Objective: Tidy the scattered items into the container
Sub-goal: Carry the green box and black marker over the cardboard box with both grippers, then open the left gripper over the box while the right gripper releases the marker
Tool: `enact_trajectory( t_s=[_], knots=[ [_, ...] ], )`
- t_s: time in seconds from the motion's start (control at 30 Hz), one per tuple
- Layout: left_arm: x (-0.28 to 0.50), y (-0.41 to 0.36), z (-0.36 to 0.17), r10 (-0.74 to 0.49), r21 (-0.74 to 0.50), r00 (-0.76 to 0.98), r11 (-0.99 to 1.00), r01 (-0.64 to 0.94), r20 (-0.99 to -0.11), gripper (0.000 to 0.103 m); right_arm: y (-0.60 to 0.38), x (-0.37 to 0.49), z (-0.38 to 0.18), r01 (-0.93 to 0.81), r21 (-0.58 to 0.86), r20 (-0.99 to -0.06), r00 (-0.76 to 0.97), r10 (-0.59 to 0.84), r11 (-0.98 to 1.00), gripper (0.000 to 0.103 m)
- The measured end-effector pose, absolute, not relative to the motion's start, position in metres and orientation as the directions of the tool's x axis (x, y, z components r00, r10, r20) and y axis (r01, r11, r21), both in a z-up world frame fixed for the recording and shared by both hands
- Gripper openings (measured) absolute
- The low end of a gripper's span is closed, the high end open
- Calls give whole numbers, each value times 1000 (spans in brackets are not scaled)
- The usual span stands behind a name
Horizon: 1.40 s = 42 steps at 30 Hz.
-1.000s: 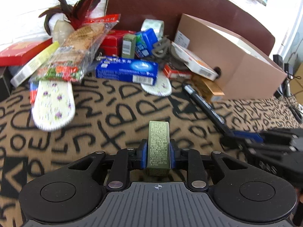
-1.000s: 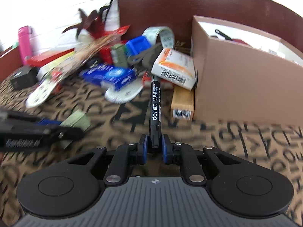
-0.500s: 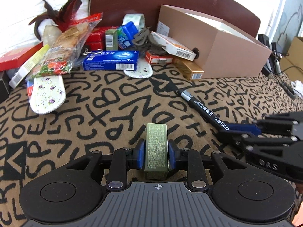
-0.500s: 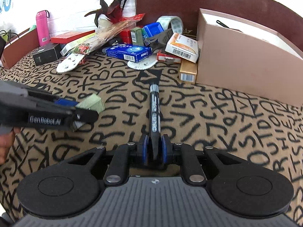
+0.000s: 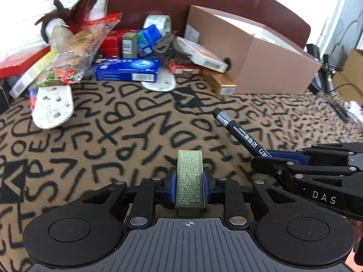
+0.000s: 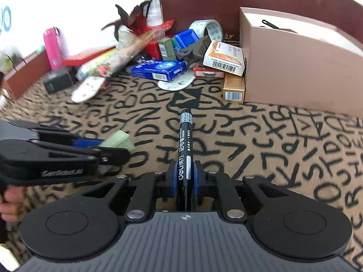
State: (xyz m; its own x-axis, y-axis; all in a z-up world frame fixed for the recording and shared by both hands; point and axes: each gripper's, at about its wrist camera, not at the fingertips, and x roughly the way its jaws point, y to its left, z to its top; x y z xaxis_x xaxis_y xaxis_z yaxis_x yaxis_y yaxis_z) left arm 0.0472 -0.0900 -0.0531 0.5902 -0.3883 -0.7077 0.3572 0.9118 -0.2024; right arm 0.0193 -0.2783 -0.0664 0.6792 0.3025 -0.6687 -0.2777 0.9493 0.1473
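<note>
Far left in the right wrist view, a pink bottle stands blurred beside a black box. Along the far side of the letter-patterned cloth lies a heap: a snack bag over a floral insole, a blue carton, a tape roll and an orange-white box, many half buried under one another. The left tongs are closed on a small olive-green box, held above the cloth; its fine print is unreadable. To the right, the right tongs pinch a black marker pointing far. The pink cardboard box, the container, stands far right, its interior mostly hidden.
</note>
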Motion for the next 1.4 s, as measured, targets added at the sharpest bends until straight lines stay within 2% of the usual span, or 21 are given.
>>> enact_trajectory(
  t_s=[0.17, 0.47, 0.57, 0.77, 1.0, 1.23, 1.3, 1.33, 1.37, 1.4],
  knots=[
    [48, -105, -33, -449, -242, 588, 885, 399, -673, 20, -295, 3, -46, -272, 181, -624, 711, 324, 945, 16],
    [92, -149, 47, -580, -316, 612, 812, 491, -538, 20, -340, 11, 11, -233, 157, -508, 815, 280, 960, 16],
    [117, -171, 78, -596, -315, 635, 802, 508, -491, 21, -359, 25, 31, -202, 136, -465, 851, 242, 970, 16],
    [192, -220, 104, -570, -342, 664, 822, 456, -484, 21, -400, 74, 69, -131, 94, -389, 908, 157, 987, 16],
    [271, -262, 78, -502, -333, 669, 864, 376, -548, 21, -431, 157, 50, -66, 89, -459, 883, 100, 994, 16],
    [314, -273, 51, -459, -299, 670, 888, 348, -584, 23, -437, 209, 18, -55, 64, -523, 849, 80, 996, 16],
    [318, -272, 51, -457, -303, 692, 889, 342, -559, 66, -438, 222, 13, -52, 73, -532, 843, 83, 996, 16],
    [318, -270, 52, -452, -308, 706, 891, 333, -545, 81, -438, 229, 10, -53, 71, -538, 839, 83, 996, 16],
    [317, -268, 54, -443, -312, 717, 895, 319, -538, 101, -438, 234, 9, -57, 67, -542, 836, 84, 996, 16],
    [312, -265, 56, -444, -310, 731, 894, 323, -517, 102, -438, 236, 7, -51, 66, -540, 838, 79, 997, 30]
  ],
)
